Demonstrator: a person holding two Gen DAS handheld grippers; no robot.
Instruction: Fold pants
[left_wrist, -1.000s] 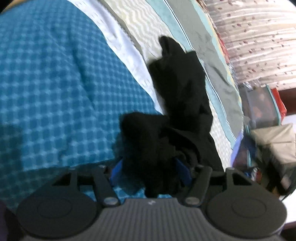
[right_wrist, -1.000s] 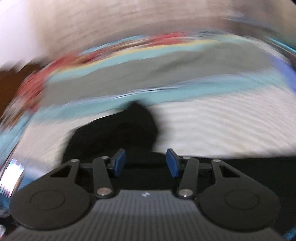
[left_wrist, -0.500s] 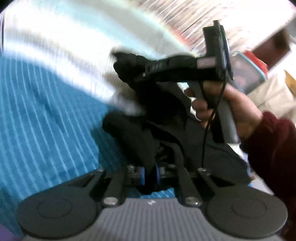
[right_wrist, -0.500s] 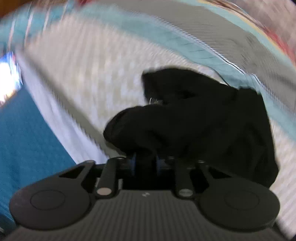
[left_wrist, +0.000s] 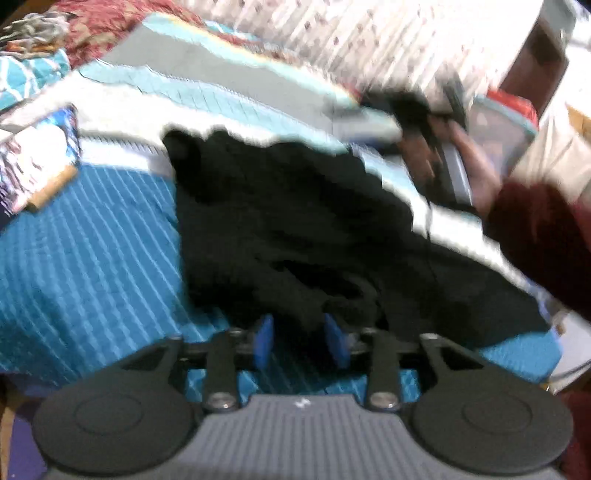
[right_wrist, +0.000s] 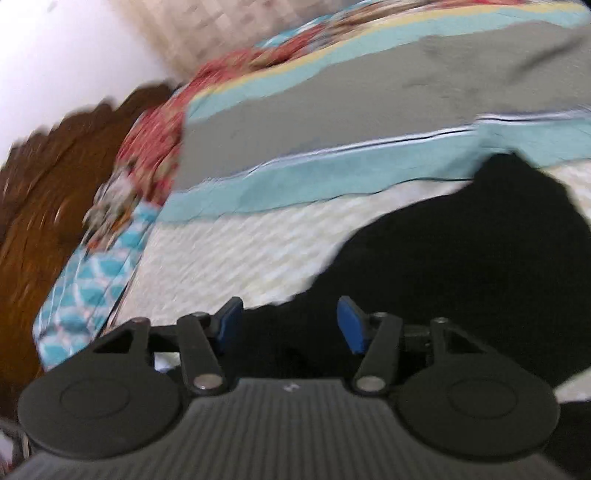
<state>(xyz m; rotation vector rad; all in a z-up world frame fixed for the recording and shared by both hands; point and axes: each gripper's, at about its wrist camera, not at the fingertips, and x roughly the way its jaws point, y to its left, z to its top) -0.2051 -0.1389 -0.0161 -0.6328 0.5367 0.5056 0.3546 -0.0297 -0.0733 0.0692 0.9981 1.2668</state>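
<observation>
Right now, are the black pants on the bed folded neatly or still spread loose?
Spread loose, not neatly folded: the black fabric pants lie in a rumpled, uneven heap across the blue and striped quilted bedcover, with bunched wrinkles near the front.

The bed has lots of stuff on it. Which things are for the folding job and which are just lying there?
For the job:
- black pants
- left claw, opening, cloth between its pads
- right claw, opening above the pants

Just lying about:
- striped bedspread
- patterned bundle at the bed's edge
- plastic box
</observation>
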